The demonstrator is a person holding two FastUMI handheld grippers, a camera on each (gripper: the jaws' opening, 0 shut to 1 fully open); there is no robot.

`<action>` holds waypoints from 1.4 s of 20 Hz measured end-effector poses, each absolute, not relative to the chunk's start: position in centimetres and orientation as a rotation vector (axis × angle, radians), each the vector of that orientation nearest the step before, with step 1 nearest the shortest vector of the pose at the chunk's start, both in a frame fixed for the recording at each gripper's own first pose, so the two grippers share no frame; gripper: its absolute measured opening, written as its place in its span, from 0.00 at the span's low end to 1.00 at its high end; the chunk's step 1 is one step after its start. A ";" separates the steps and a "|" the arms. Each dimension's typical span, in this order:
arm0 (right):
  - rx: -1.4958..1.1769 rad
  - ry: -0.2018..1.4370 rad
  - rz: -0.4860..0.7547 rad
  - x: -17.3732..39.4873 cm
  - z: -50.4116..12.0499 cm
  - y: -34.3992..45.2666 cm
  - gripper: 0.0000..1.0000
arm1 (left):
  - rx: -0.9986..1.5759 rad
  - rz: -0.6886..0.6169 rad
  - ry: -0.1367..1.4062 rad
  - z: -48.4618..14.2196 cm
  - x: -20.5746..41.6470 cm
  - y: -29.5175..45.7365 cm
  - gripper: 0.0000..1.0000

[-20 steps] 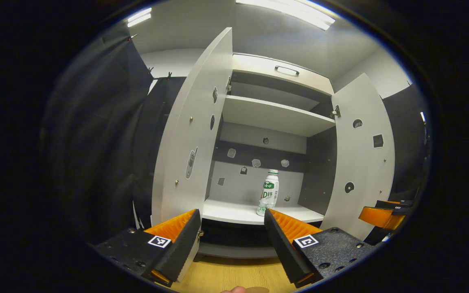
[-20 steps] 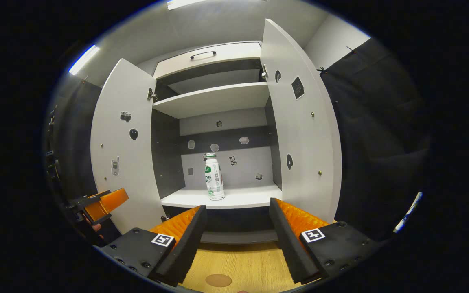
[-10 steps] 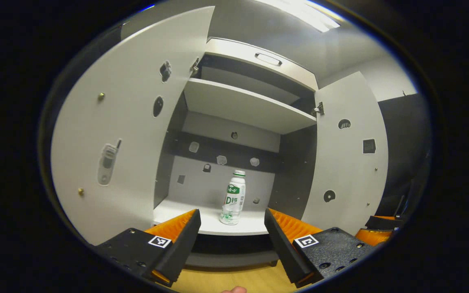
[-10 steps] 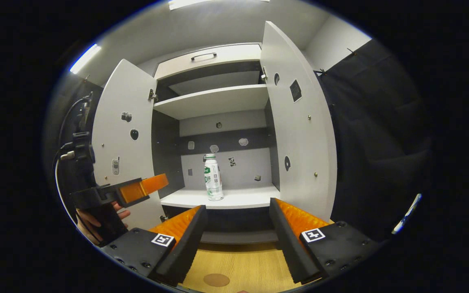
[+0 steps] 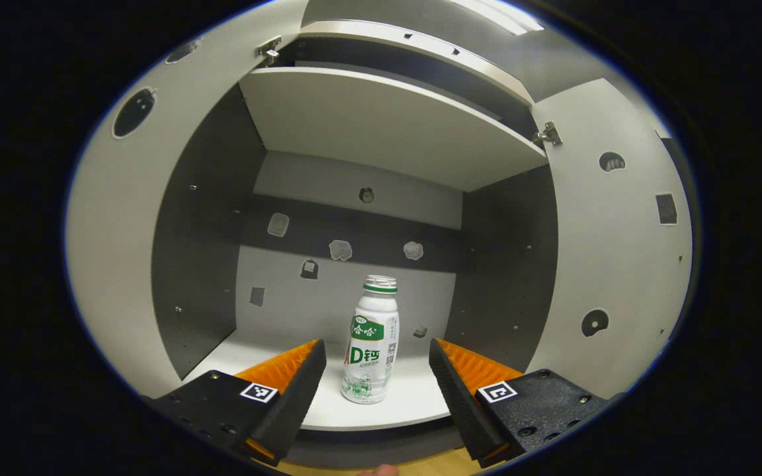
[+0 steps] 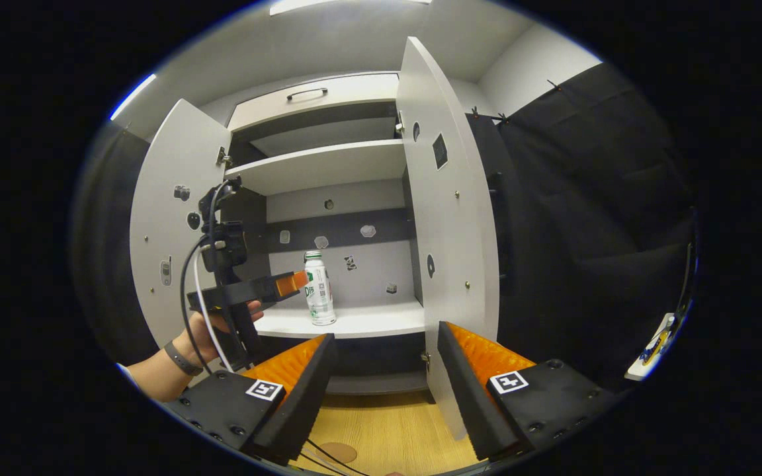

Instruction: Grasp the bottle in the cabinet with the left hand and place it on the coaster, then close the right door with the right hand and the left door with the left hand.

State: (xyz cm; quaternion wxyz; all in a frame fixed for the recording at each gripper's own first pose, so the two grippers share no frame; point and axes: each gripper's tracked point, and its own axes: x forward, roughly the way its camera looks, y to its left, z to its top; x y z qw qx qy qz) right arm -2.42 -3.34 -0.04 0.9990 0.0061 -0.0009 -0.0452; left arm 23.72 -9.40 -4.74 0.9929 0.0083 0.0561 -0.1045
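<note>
the bottle (image 5: pixel 371 344) is seen standing upright on the lower shelf (image 5: pixel 414 403) of the cabinet (image 5: pixel 387 125), near the front edge of that shelf and a little apart from the back wall. in the left gripper view, the left gripper (image 5: pixel 374 380) is held wide open in front of the bottle. the lower part of the bottle is seen in the gap between the two fingers (image 5: pixel 292 390), nearer to the left finger than to the right one, and no finger is touching it.

in the right gripper view, the same left gripper (image 6: pixel 292 283) is seen from the side, held by a hand (image 6: pixel 212 327) with a band on the wrist. its fingertips are just beside the bottle (image 6: pixel 318 297), at the level of the label, on the left side of the bottle. whether the tips already pass the bottle cannot be told from this view.

the right gripper (image 6: pixel 384 380) is also held open with nothing between its fingers, well apart from the bottle and lower than the shelf. both doors are open: the left door (image 6: pixel 169 225) stands to the left of the bottle and the right door (image 6: pixel 450 225) to the right of it, with the lower edge of the right door between the right gripper's fingers in the view. the coaster (image 6: pixel 338 452) lies on the wooden table (image 6: pixel 394 436), below the shelf and in front of the bottle.
</note>
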 end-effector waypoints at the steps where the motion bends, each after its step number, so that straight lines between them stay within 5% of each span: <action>1: 0.015 0.001 -0.093 -2.3 -0.1 -3.4 0.98 | 0.028 -0.204 0.121 -5.3 24.7 -9.6 0.95; 3: 0.014 0.000 -0.099 -2.2 0.0 -3.6 0.92 | 0.048 -0.186 0.135 -6.5 26.6 -9.9 0.95; 5: 0.015 -0.002 -0.108 -2.1 -0.1 -3.7 0.98 | 0.077 -0.176 0.142 -7.5 28.3 -10.2 0.95; 6: 0.018 -0.002 -0.108 -2.0 -0.2 -3.7 0.92 | 0.091 -0.170 0.147 -7.9 29.0 -10.3 0.95; 15: 0.043 0.005 -0.143 -1.6 -0.6 -5.1 0.92 | 0.137 -0.120 0.170 -9.8 32.4 -10.6 0.95; 16: 0.044 0.005 -0.147 -1.6 -0.7 -5.2 0.98 | 0.130 -0.107 0.171 -9.9 32.7 -10.3 0.94; 17: 0.043 0.006 -0.148 -1.5 -0.7 -5.4 0.92 | 0.129 -0.090 0.169 -10.0 32.8 -9.9 0.90; 21: 0.039 0.013 -0.152 -1.4 -0.9 -5.8 0.98 | 0.126 -0.098 0.175 -10.0 32.6 -9.7 0.74; 28: 0.042 0.019 -0.143 -1.2 -1.0 -5.4 0.98 | 0.118 -0.169 0.136 -8.2 31.8 -10.4 0.65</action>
